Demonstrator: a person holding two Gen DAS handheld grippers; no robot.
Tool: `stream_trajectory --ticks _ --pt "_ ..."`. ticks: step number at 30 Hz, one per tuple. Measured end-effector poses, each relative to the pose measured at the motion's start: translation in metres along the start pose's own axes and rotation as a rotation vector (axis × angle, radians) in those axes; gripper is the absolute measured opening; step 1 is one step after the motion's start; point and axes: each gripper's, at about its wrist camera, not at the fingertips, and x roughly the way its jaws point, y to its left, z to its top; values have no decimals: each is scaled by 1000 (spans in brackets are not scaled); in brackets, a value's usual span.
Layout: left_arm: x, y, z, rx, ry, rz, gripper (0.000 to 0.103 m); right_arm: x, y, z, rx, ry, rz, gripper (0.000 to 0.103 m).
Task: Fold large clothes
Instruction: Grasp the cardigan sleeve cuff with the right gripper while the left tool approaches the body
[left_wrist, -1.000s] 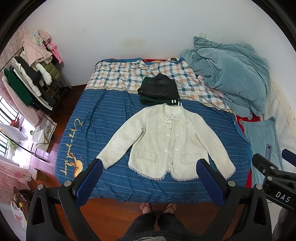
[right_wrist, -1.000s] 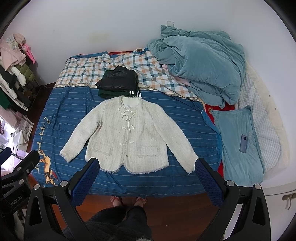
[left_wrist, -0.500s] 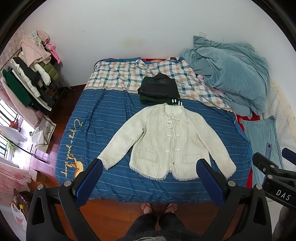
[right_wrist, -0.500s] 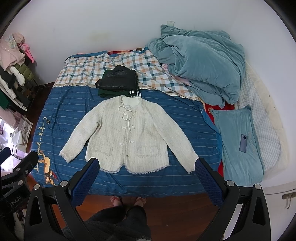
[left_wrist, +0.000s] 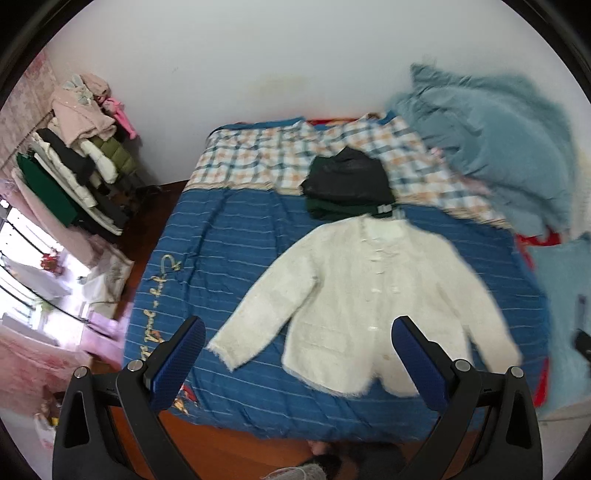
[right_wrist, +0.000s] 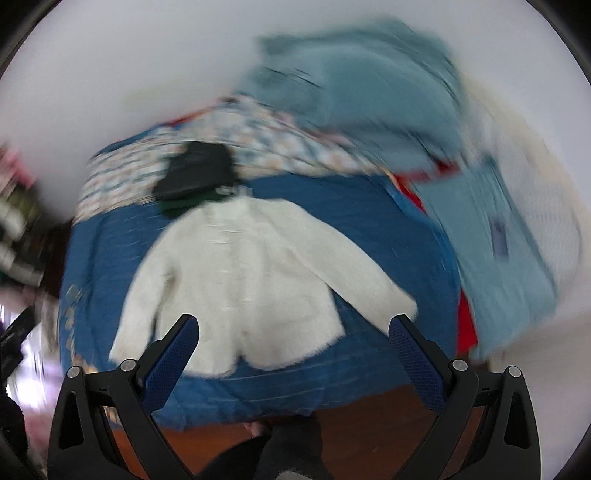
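Blue striped bed (left_wrist: 236, 251), cream jacket (left_wrist: 369, 302) spread flat, dark folded clothes (left_wrist: 347, 184), teal duvet (left_wrist: 498, 147) heaped

Both views now motion-blurred, left claw (left_wrist: 297, 360) and right claw (right_wrist: 293, 354) nearer white jacket (left_wrist: 369, 299)

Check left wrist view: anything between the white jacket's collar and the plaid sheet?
Yes. In the left wrist view, a folded dark clothes stack sits between the white jacket collar and plaid sheet.

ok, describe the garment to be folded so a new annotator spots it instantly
Start at the bed with the blue striped cover. Spread flat on it, sleeves out, lies the white jacket. The only pale, unfolded garment there: the dark folded clothes sit just past its collar, and the teal duvet is heaped at the right.
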Motion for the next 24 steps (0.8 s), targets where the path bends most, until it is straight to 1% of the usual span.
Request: stream_trajectory --ticks 1,2,3,5,6,7,8,9,10,11,12,14,15,17,19,20,21,22,23,24 --pt "15 -5 0 7 -3 22 103 19 -18 1 52 19 0 93" --pt "34 -11 0 16 2 49 103 45 -41 1 116 52 -6 79" --pt "49 -16 -1 20 15 73 103 78 -69 1 185 102 -6 73" --pt "92 -30 -3 27 67 110 103 138 -120 -1 293 167 -22 73" --pt "111 -37 -4 27 91 125 103 160 -140 -3 333 178 -22 73" --pt "132 -45 -6 30 121 144 103 191 -168 -6 377 189 -28 73" --pt "148 -52 -9 29 145 156 103 215 -189 -8 409 209 -45 73" --pt "172 -60 -13 28 165 169 103 238 -211 -13 450 226 -62 76" --pt "187 -65 -14 32 178 186 103 258 -228 -17 481 231 -67 78" --pt "203 -70 -17 32 198 201 103 283 -250 -23 511 246 -80 80" --pt "220 -74 -20 31 221 213 103 312 -274 -32 550 274 -116 81" --pt "258 -83 -31 29 269 247 103 365 -308 -49 602 324 -138 81" --pt "281 -88 -39 28 309 263 103 384 -315 -54 621 341 -143 82" --pt "310 -96 -46 26 358 269 103 423 -335 -66 655 357 -129 82" --pt "339 -107 -52 34 384 278 103 460 -346 -78 696 381 -102 82" --pt "350 -110 -55 38 390 281 103 478 -350 -83 720 393 -68 82" --pt "361 -113 -58 40 393 284 103 496 -351 -88 752 410 -40 84" --pt "369 -116 -58 39 396 284 103 512 -350 -91 764 429 -35 84" --pt "379 -117 -59 37 398 284 103 517 -348 -90 756 438 -63 84" --pt "386 -119 -59 36 400 283 103 521 -345 -87 747 438 -101 82"
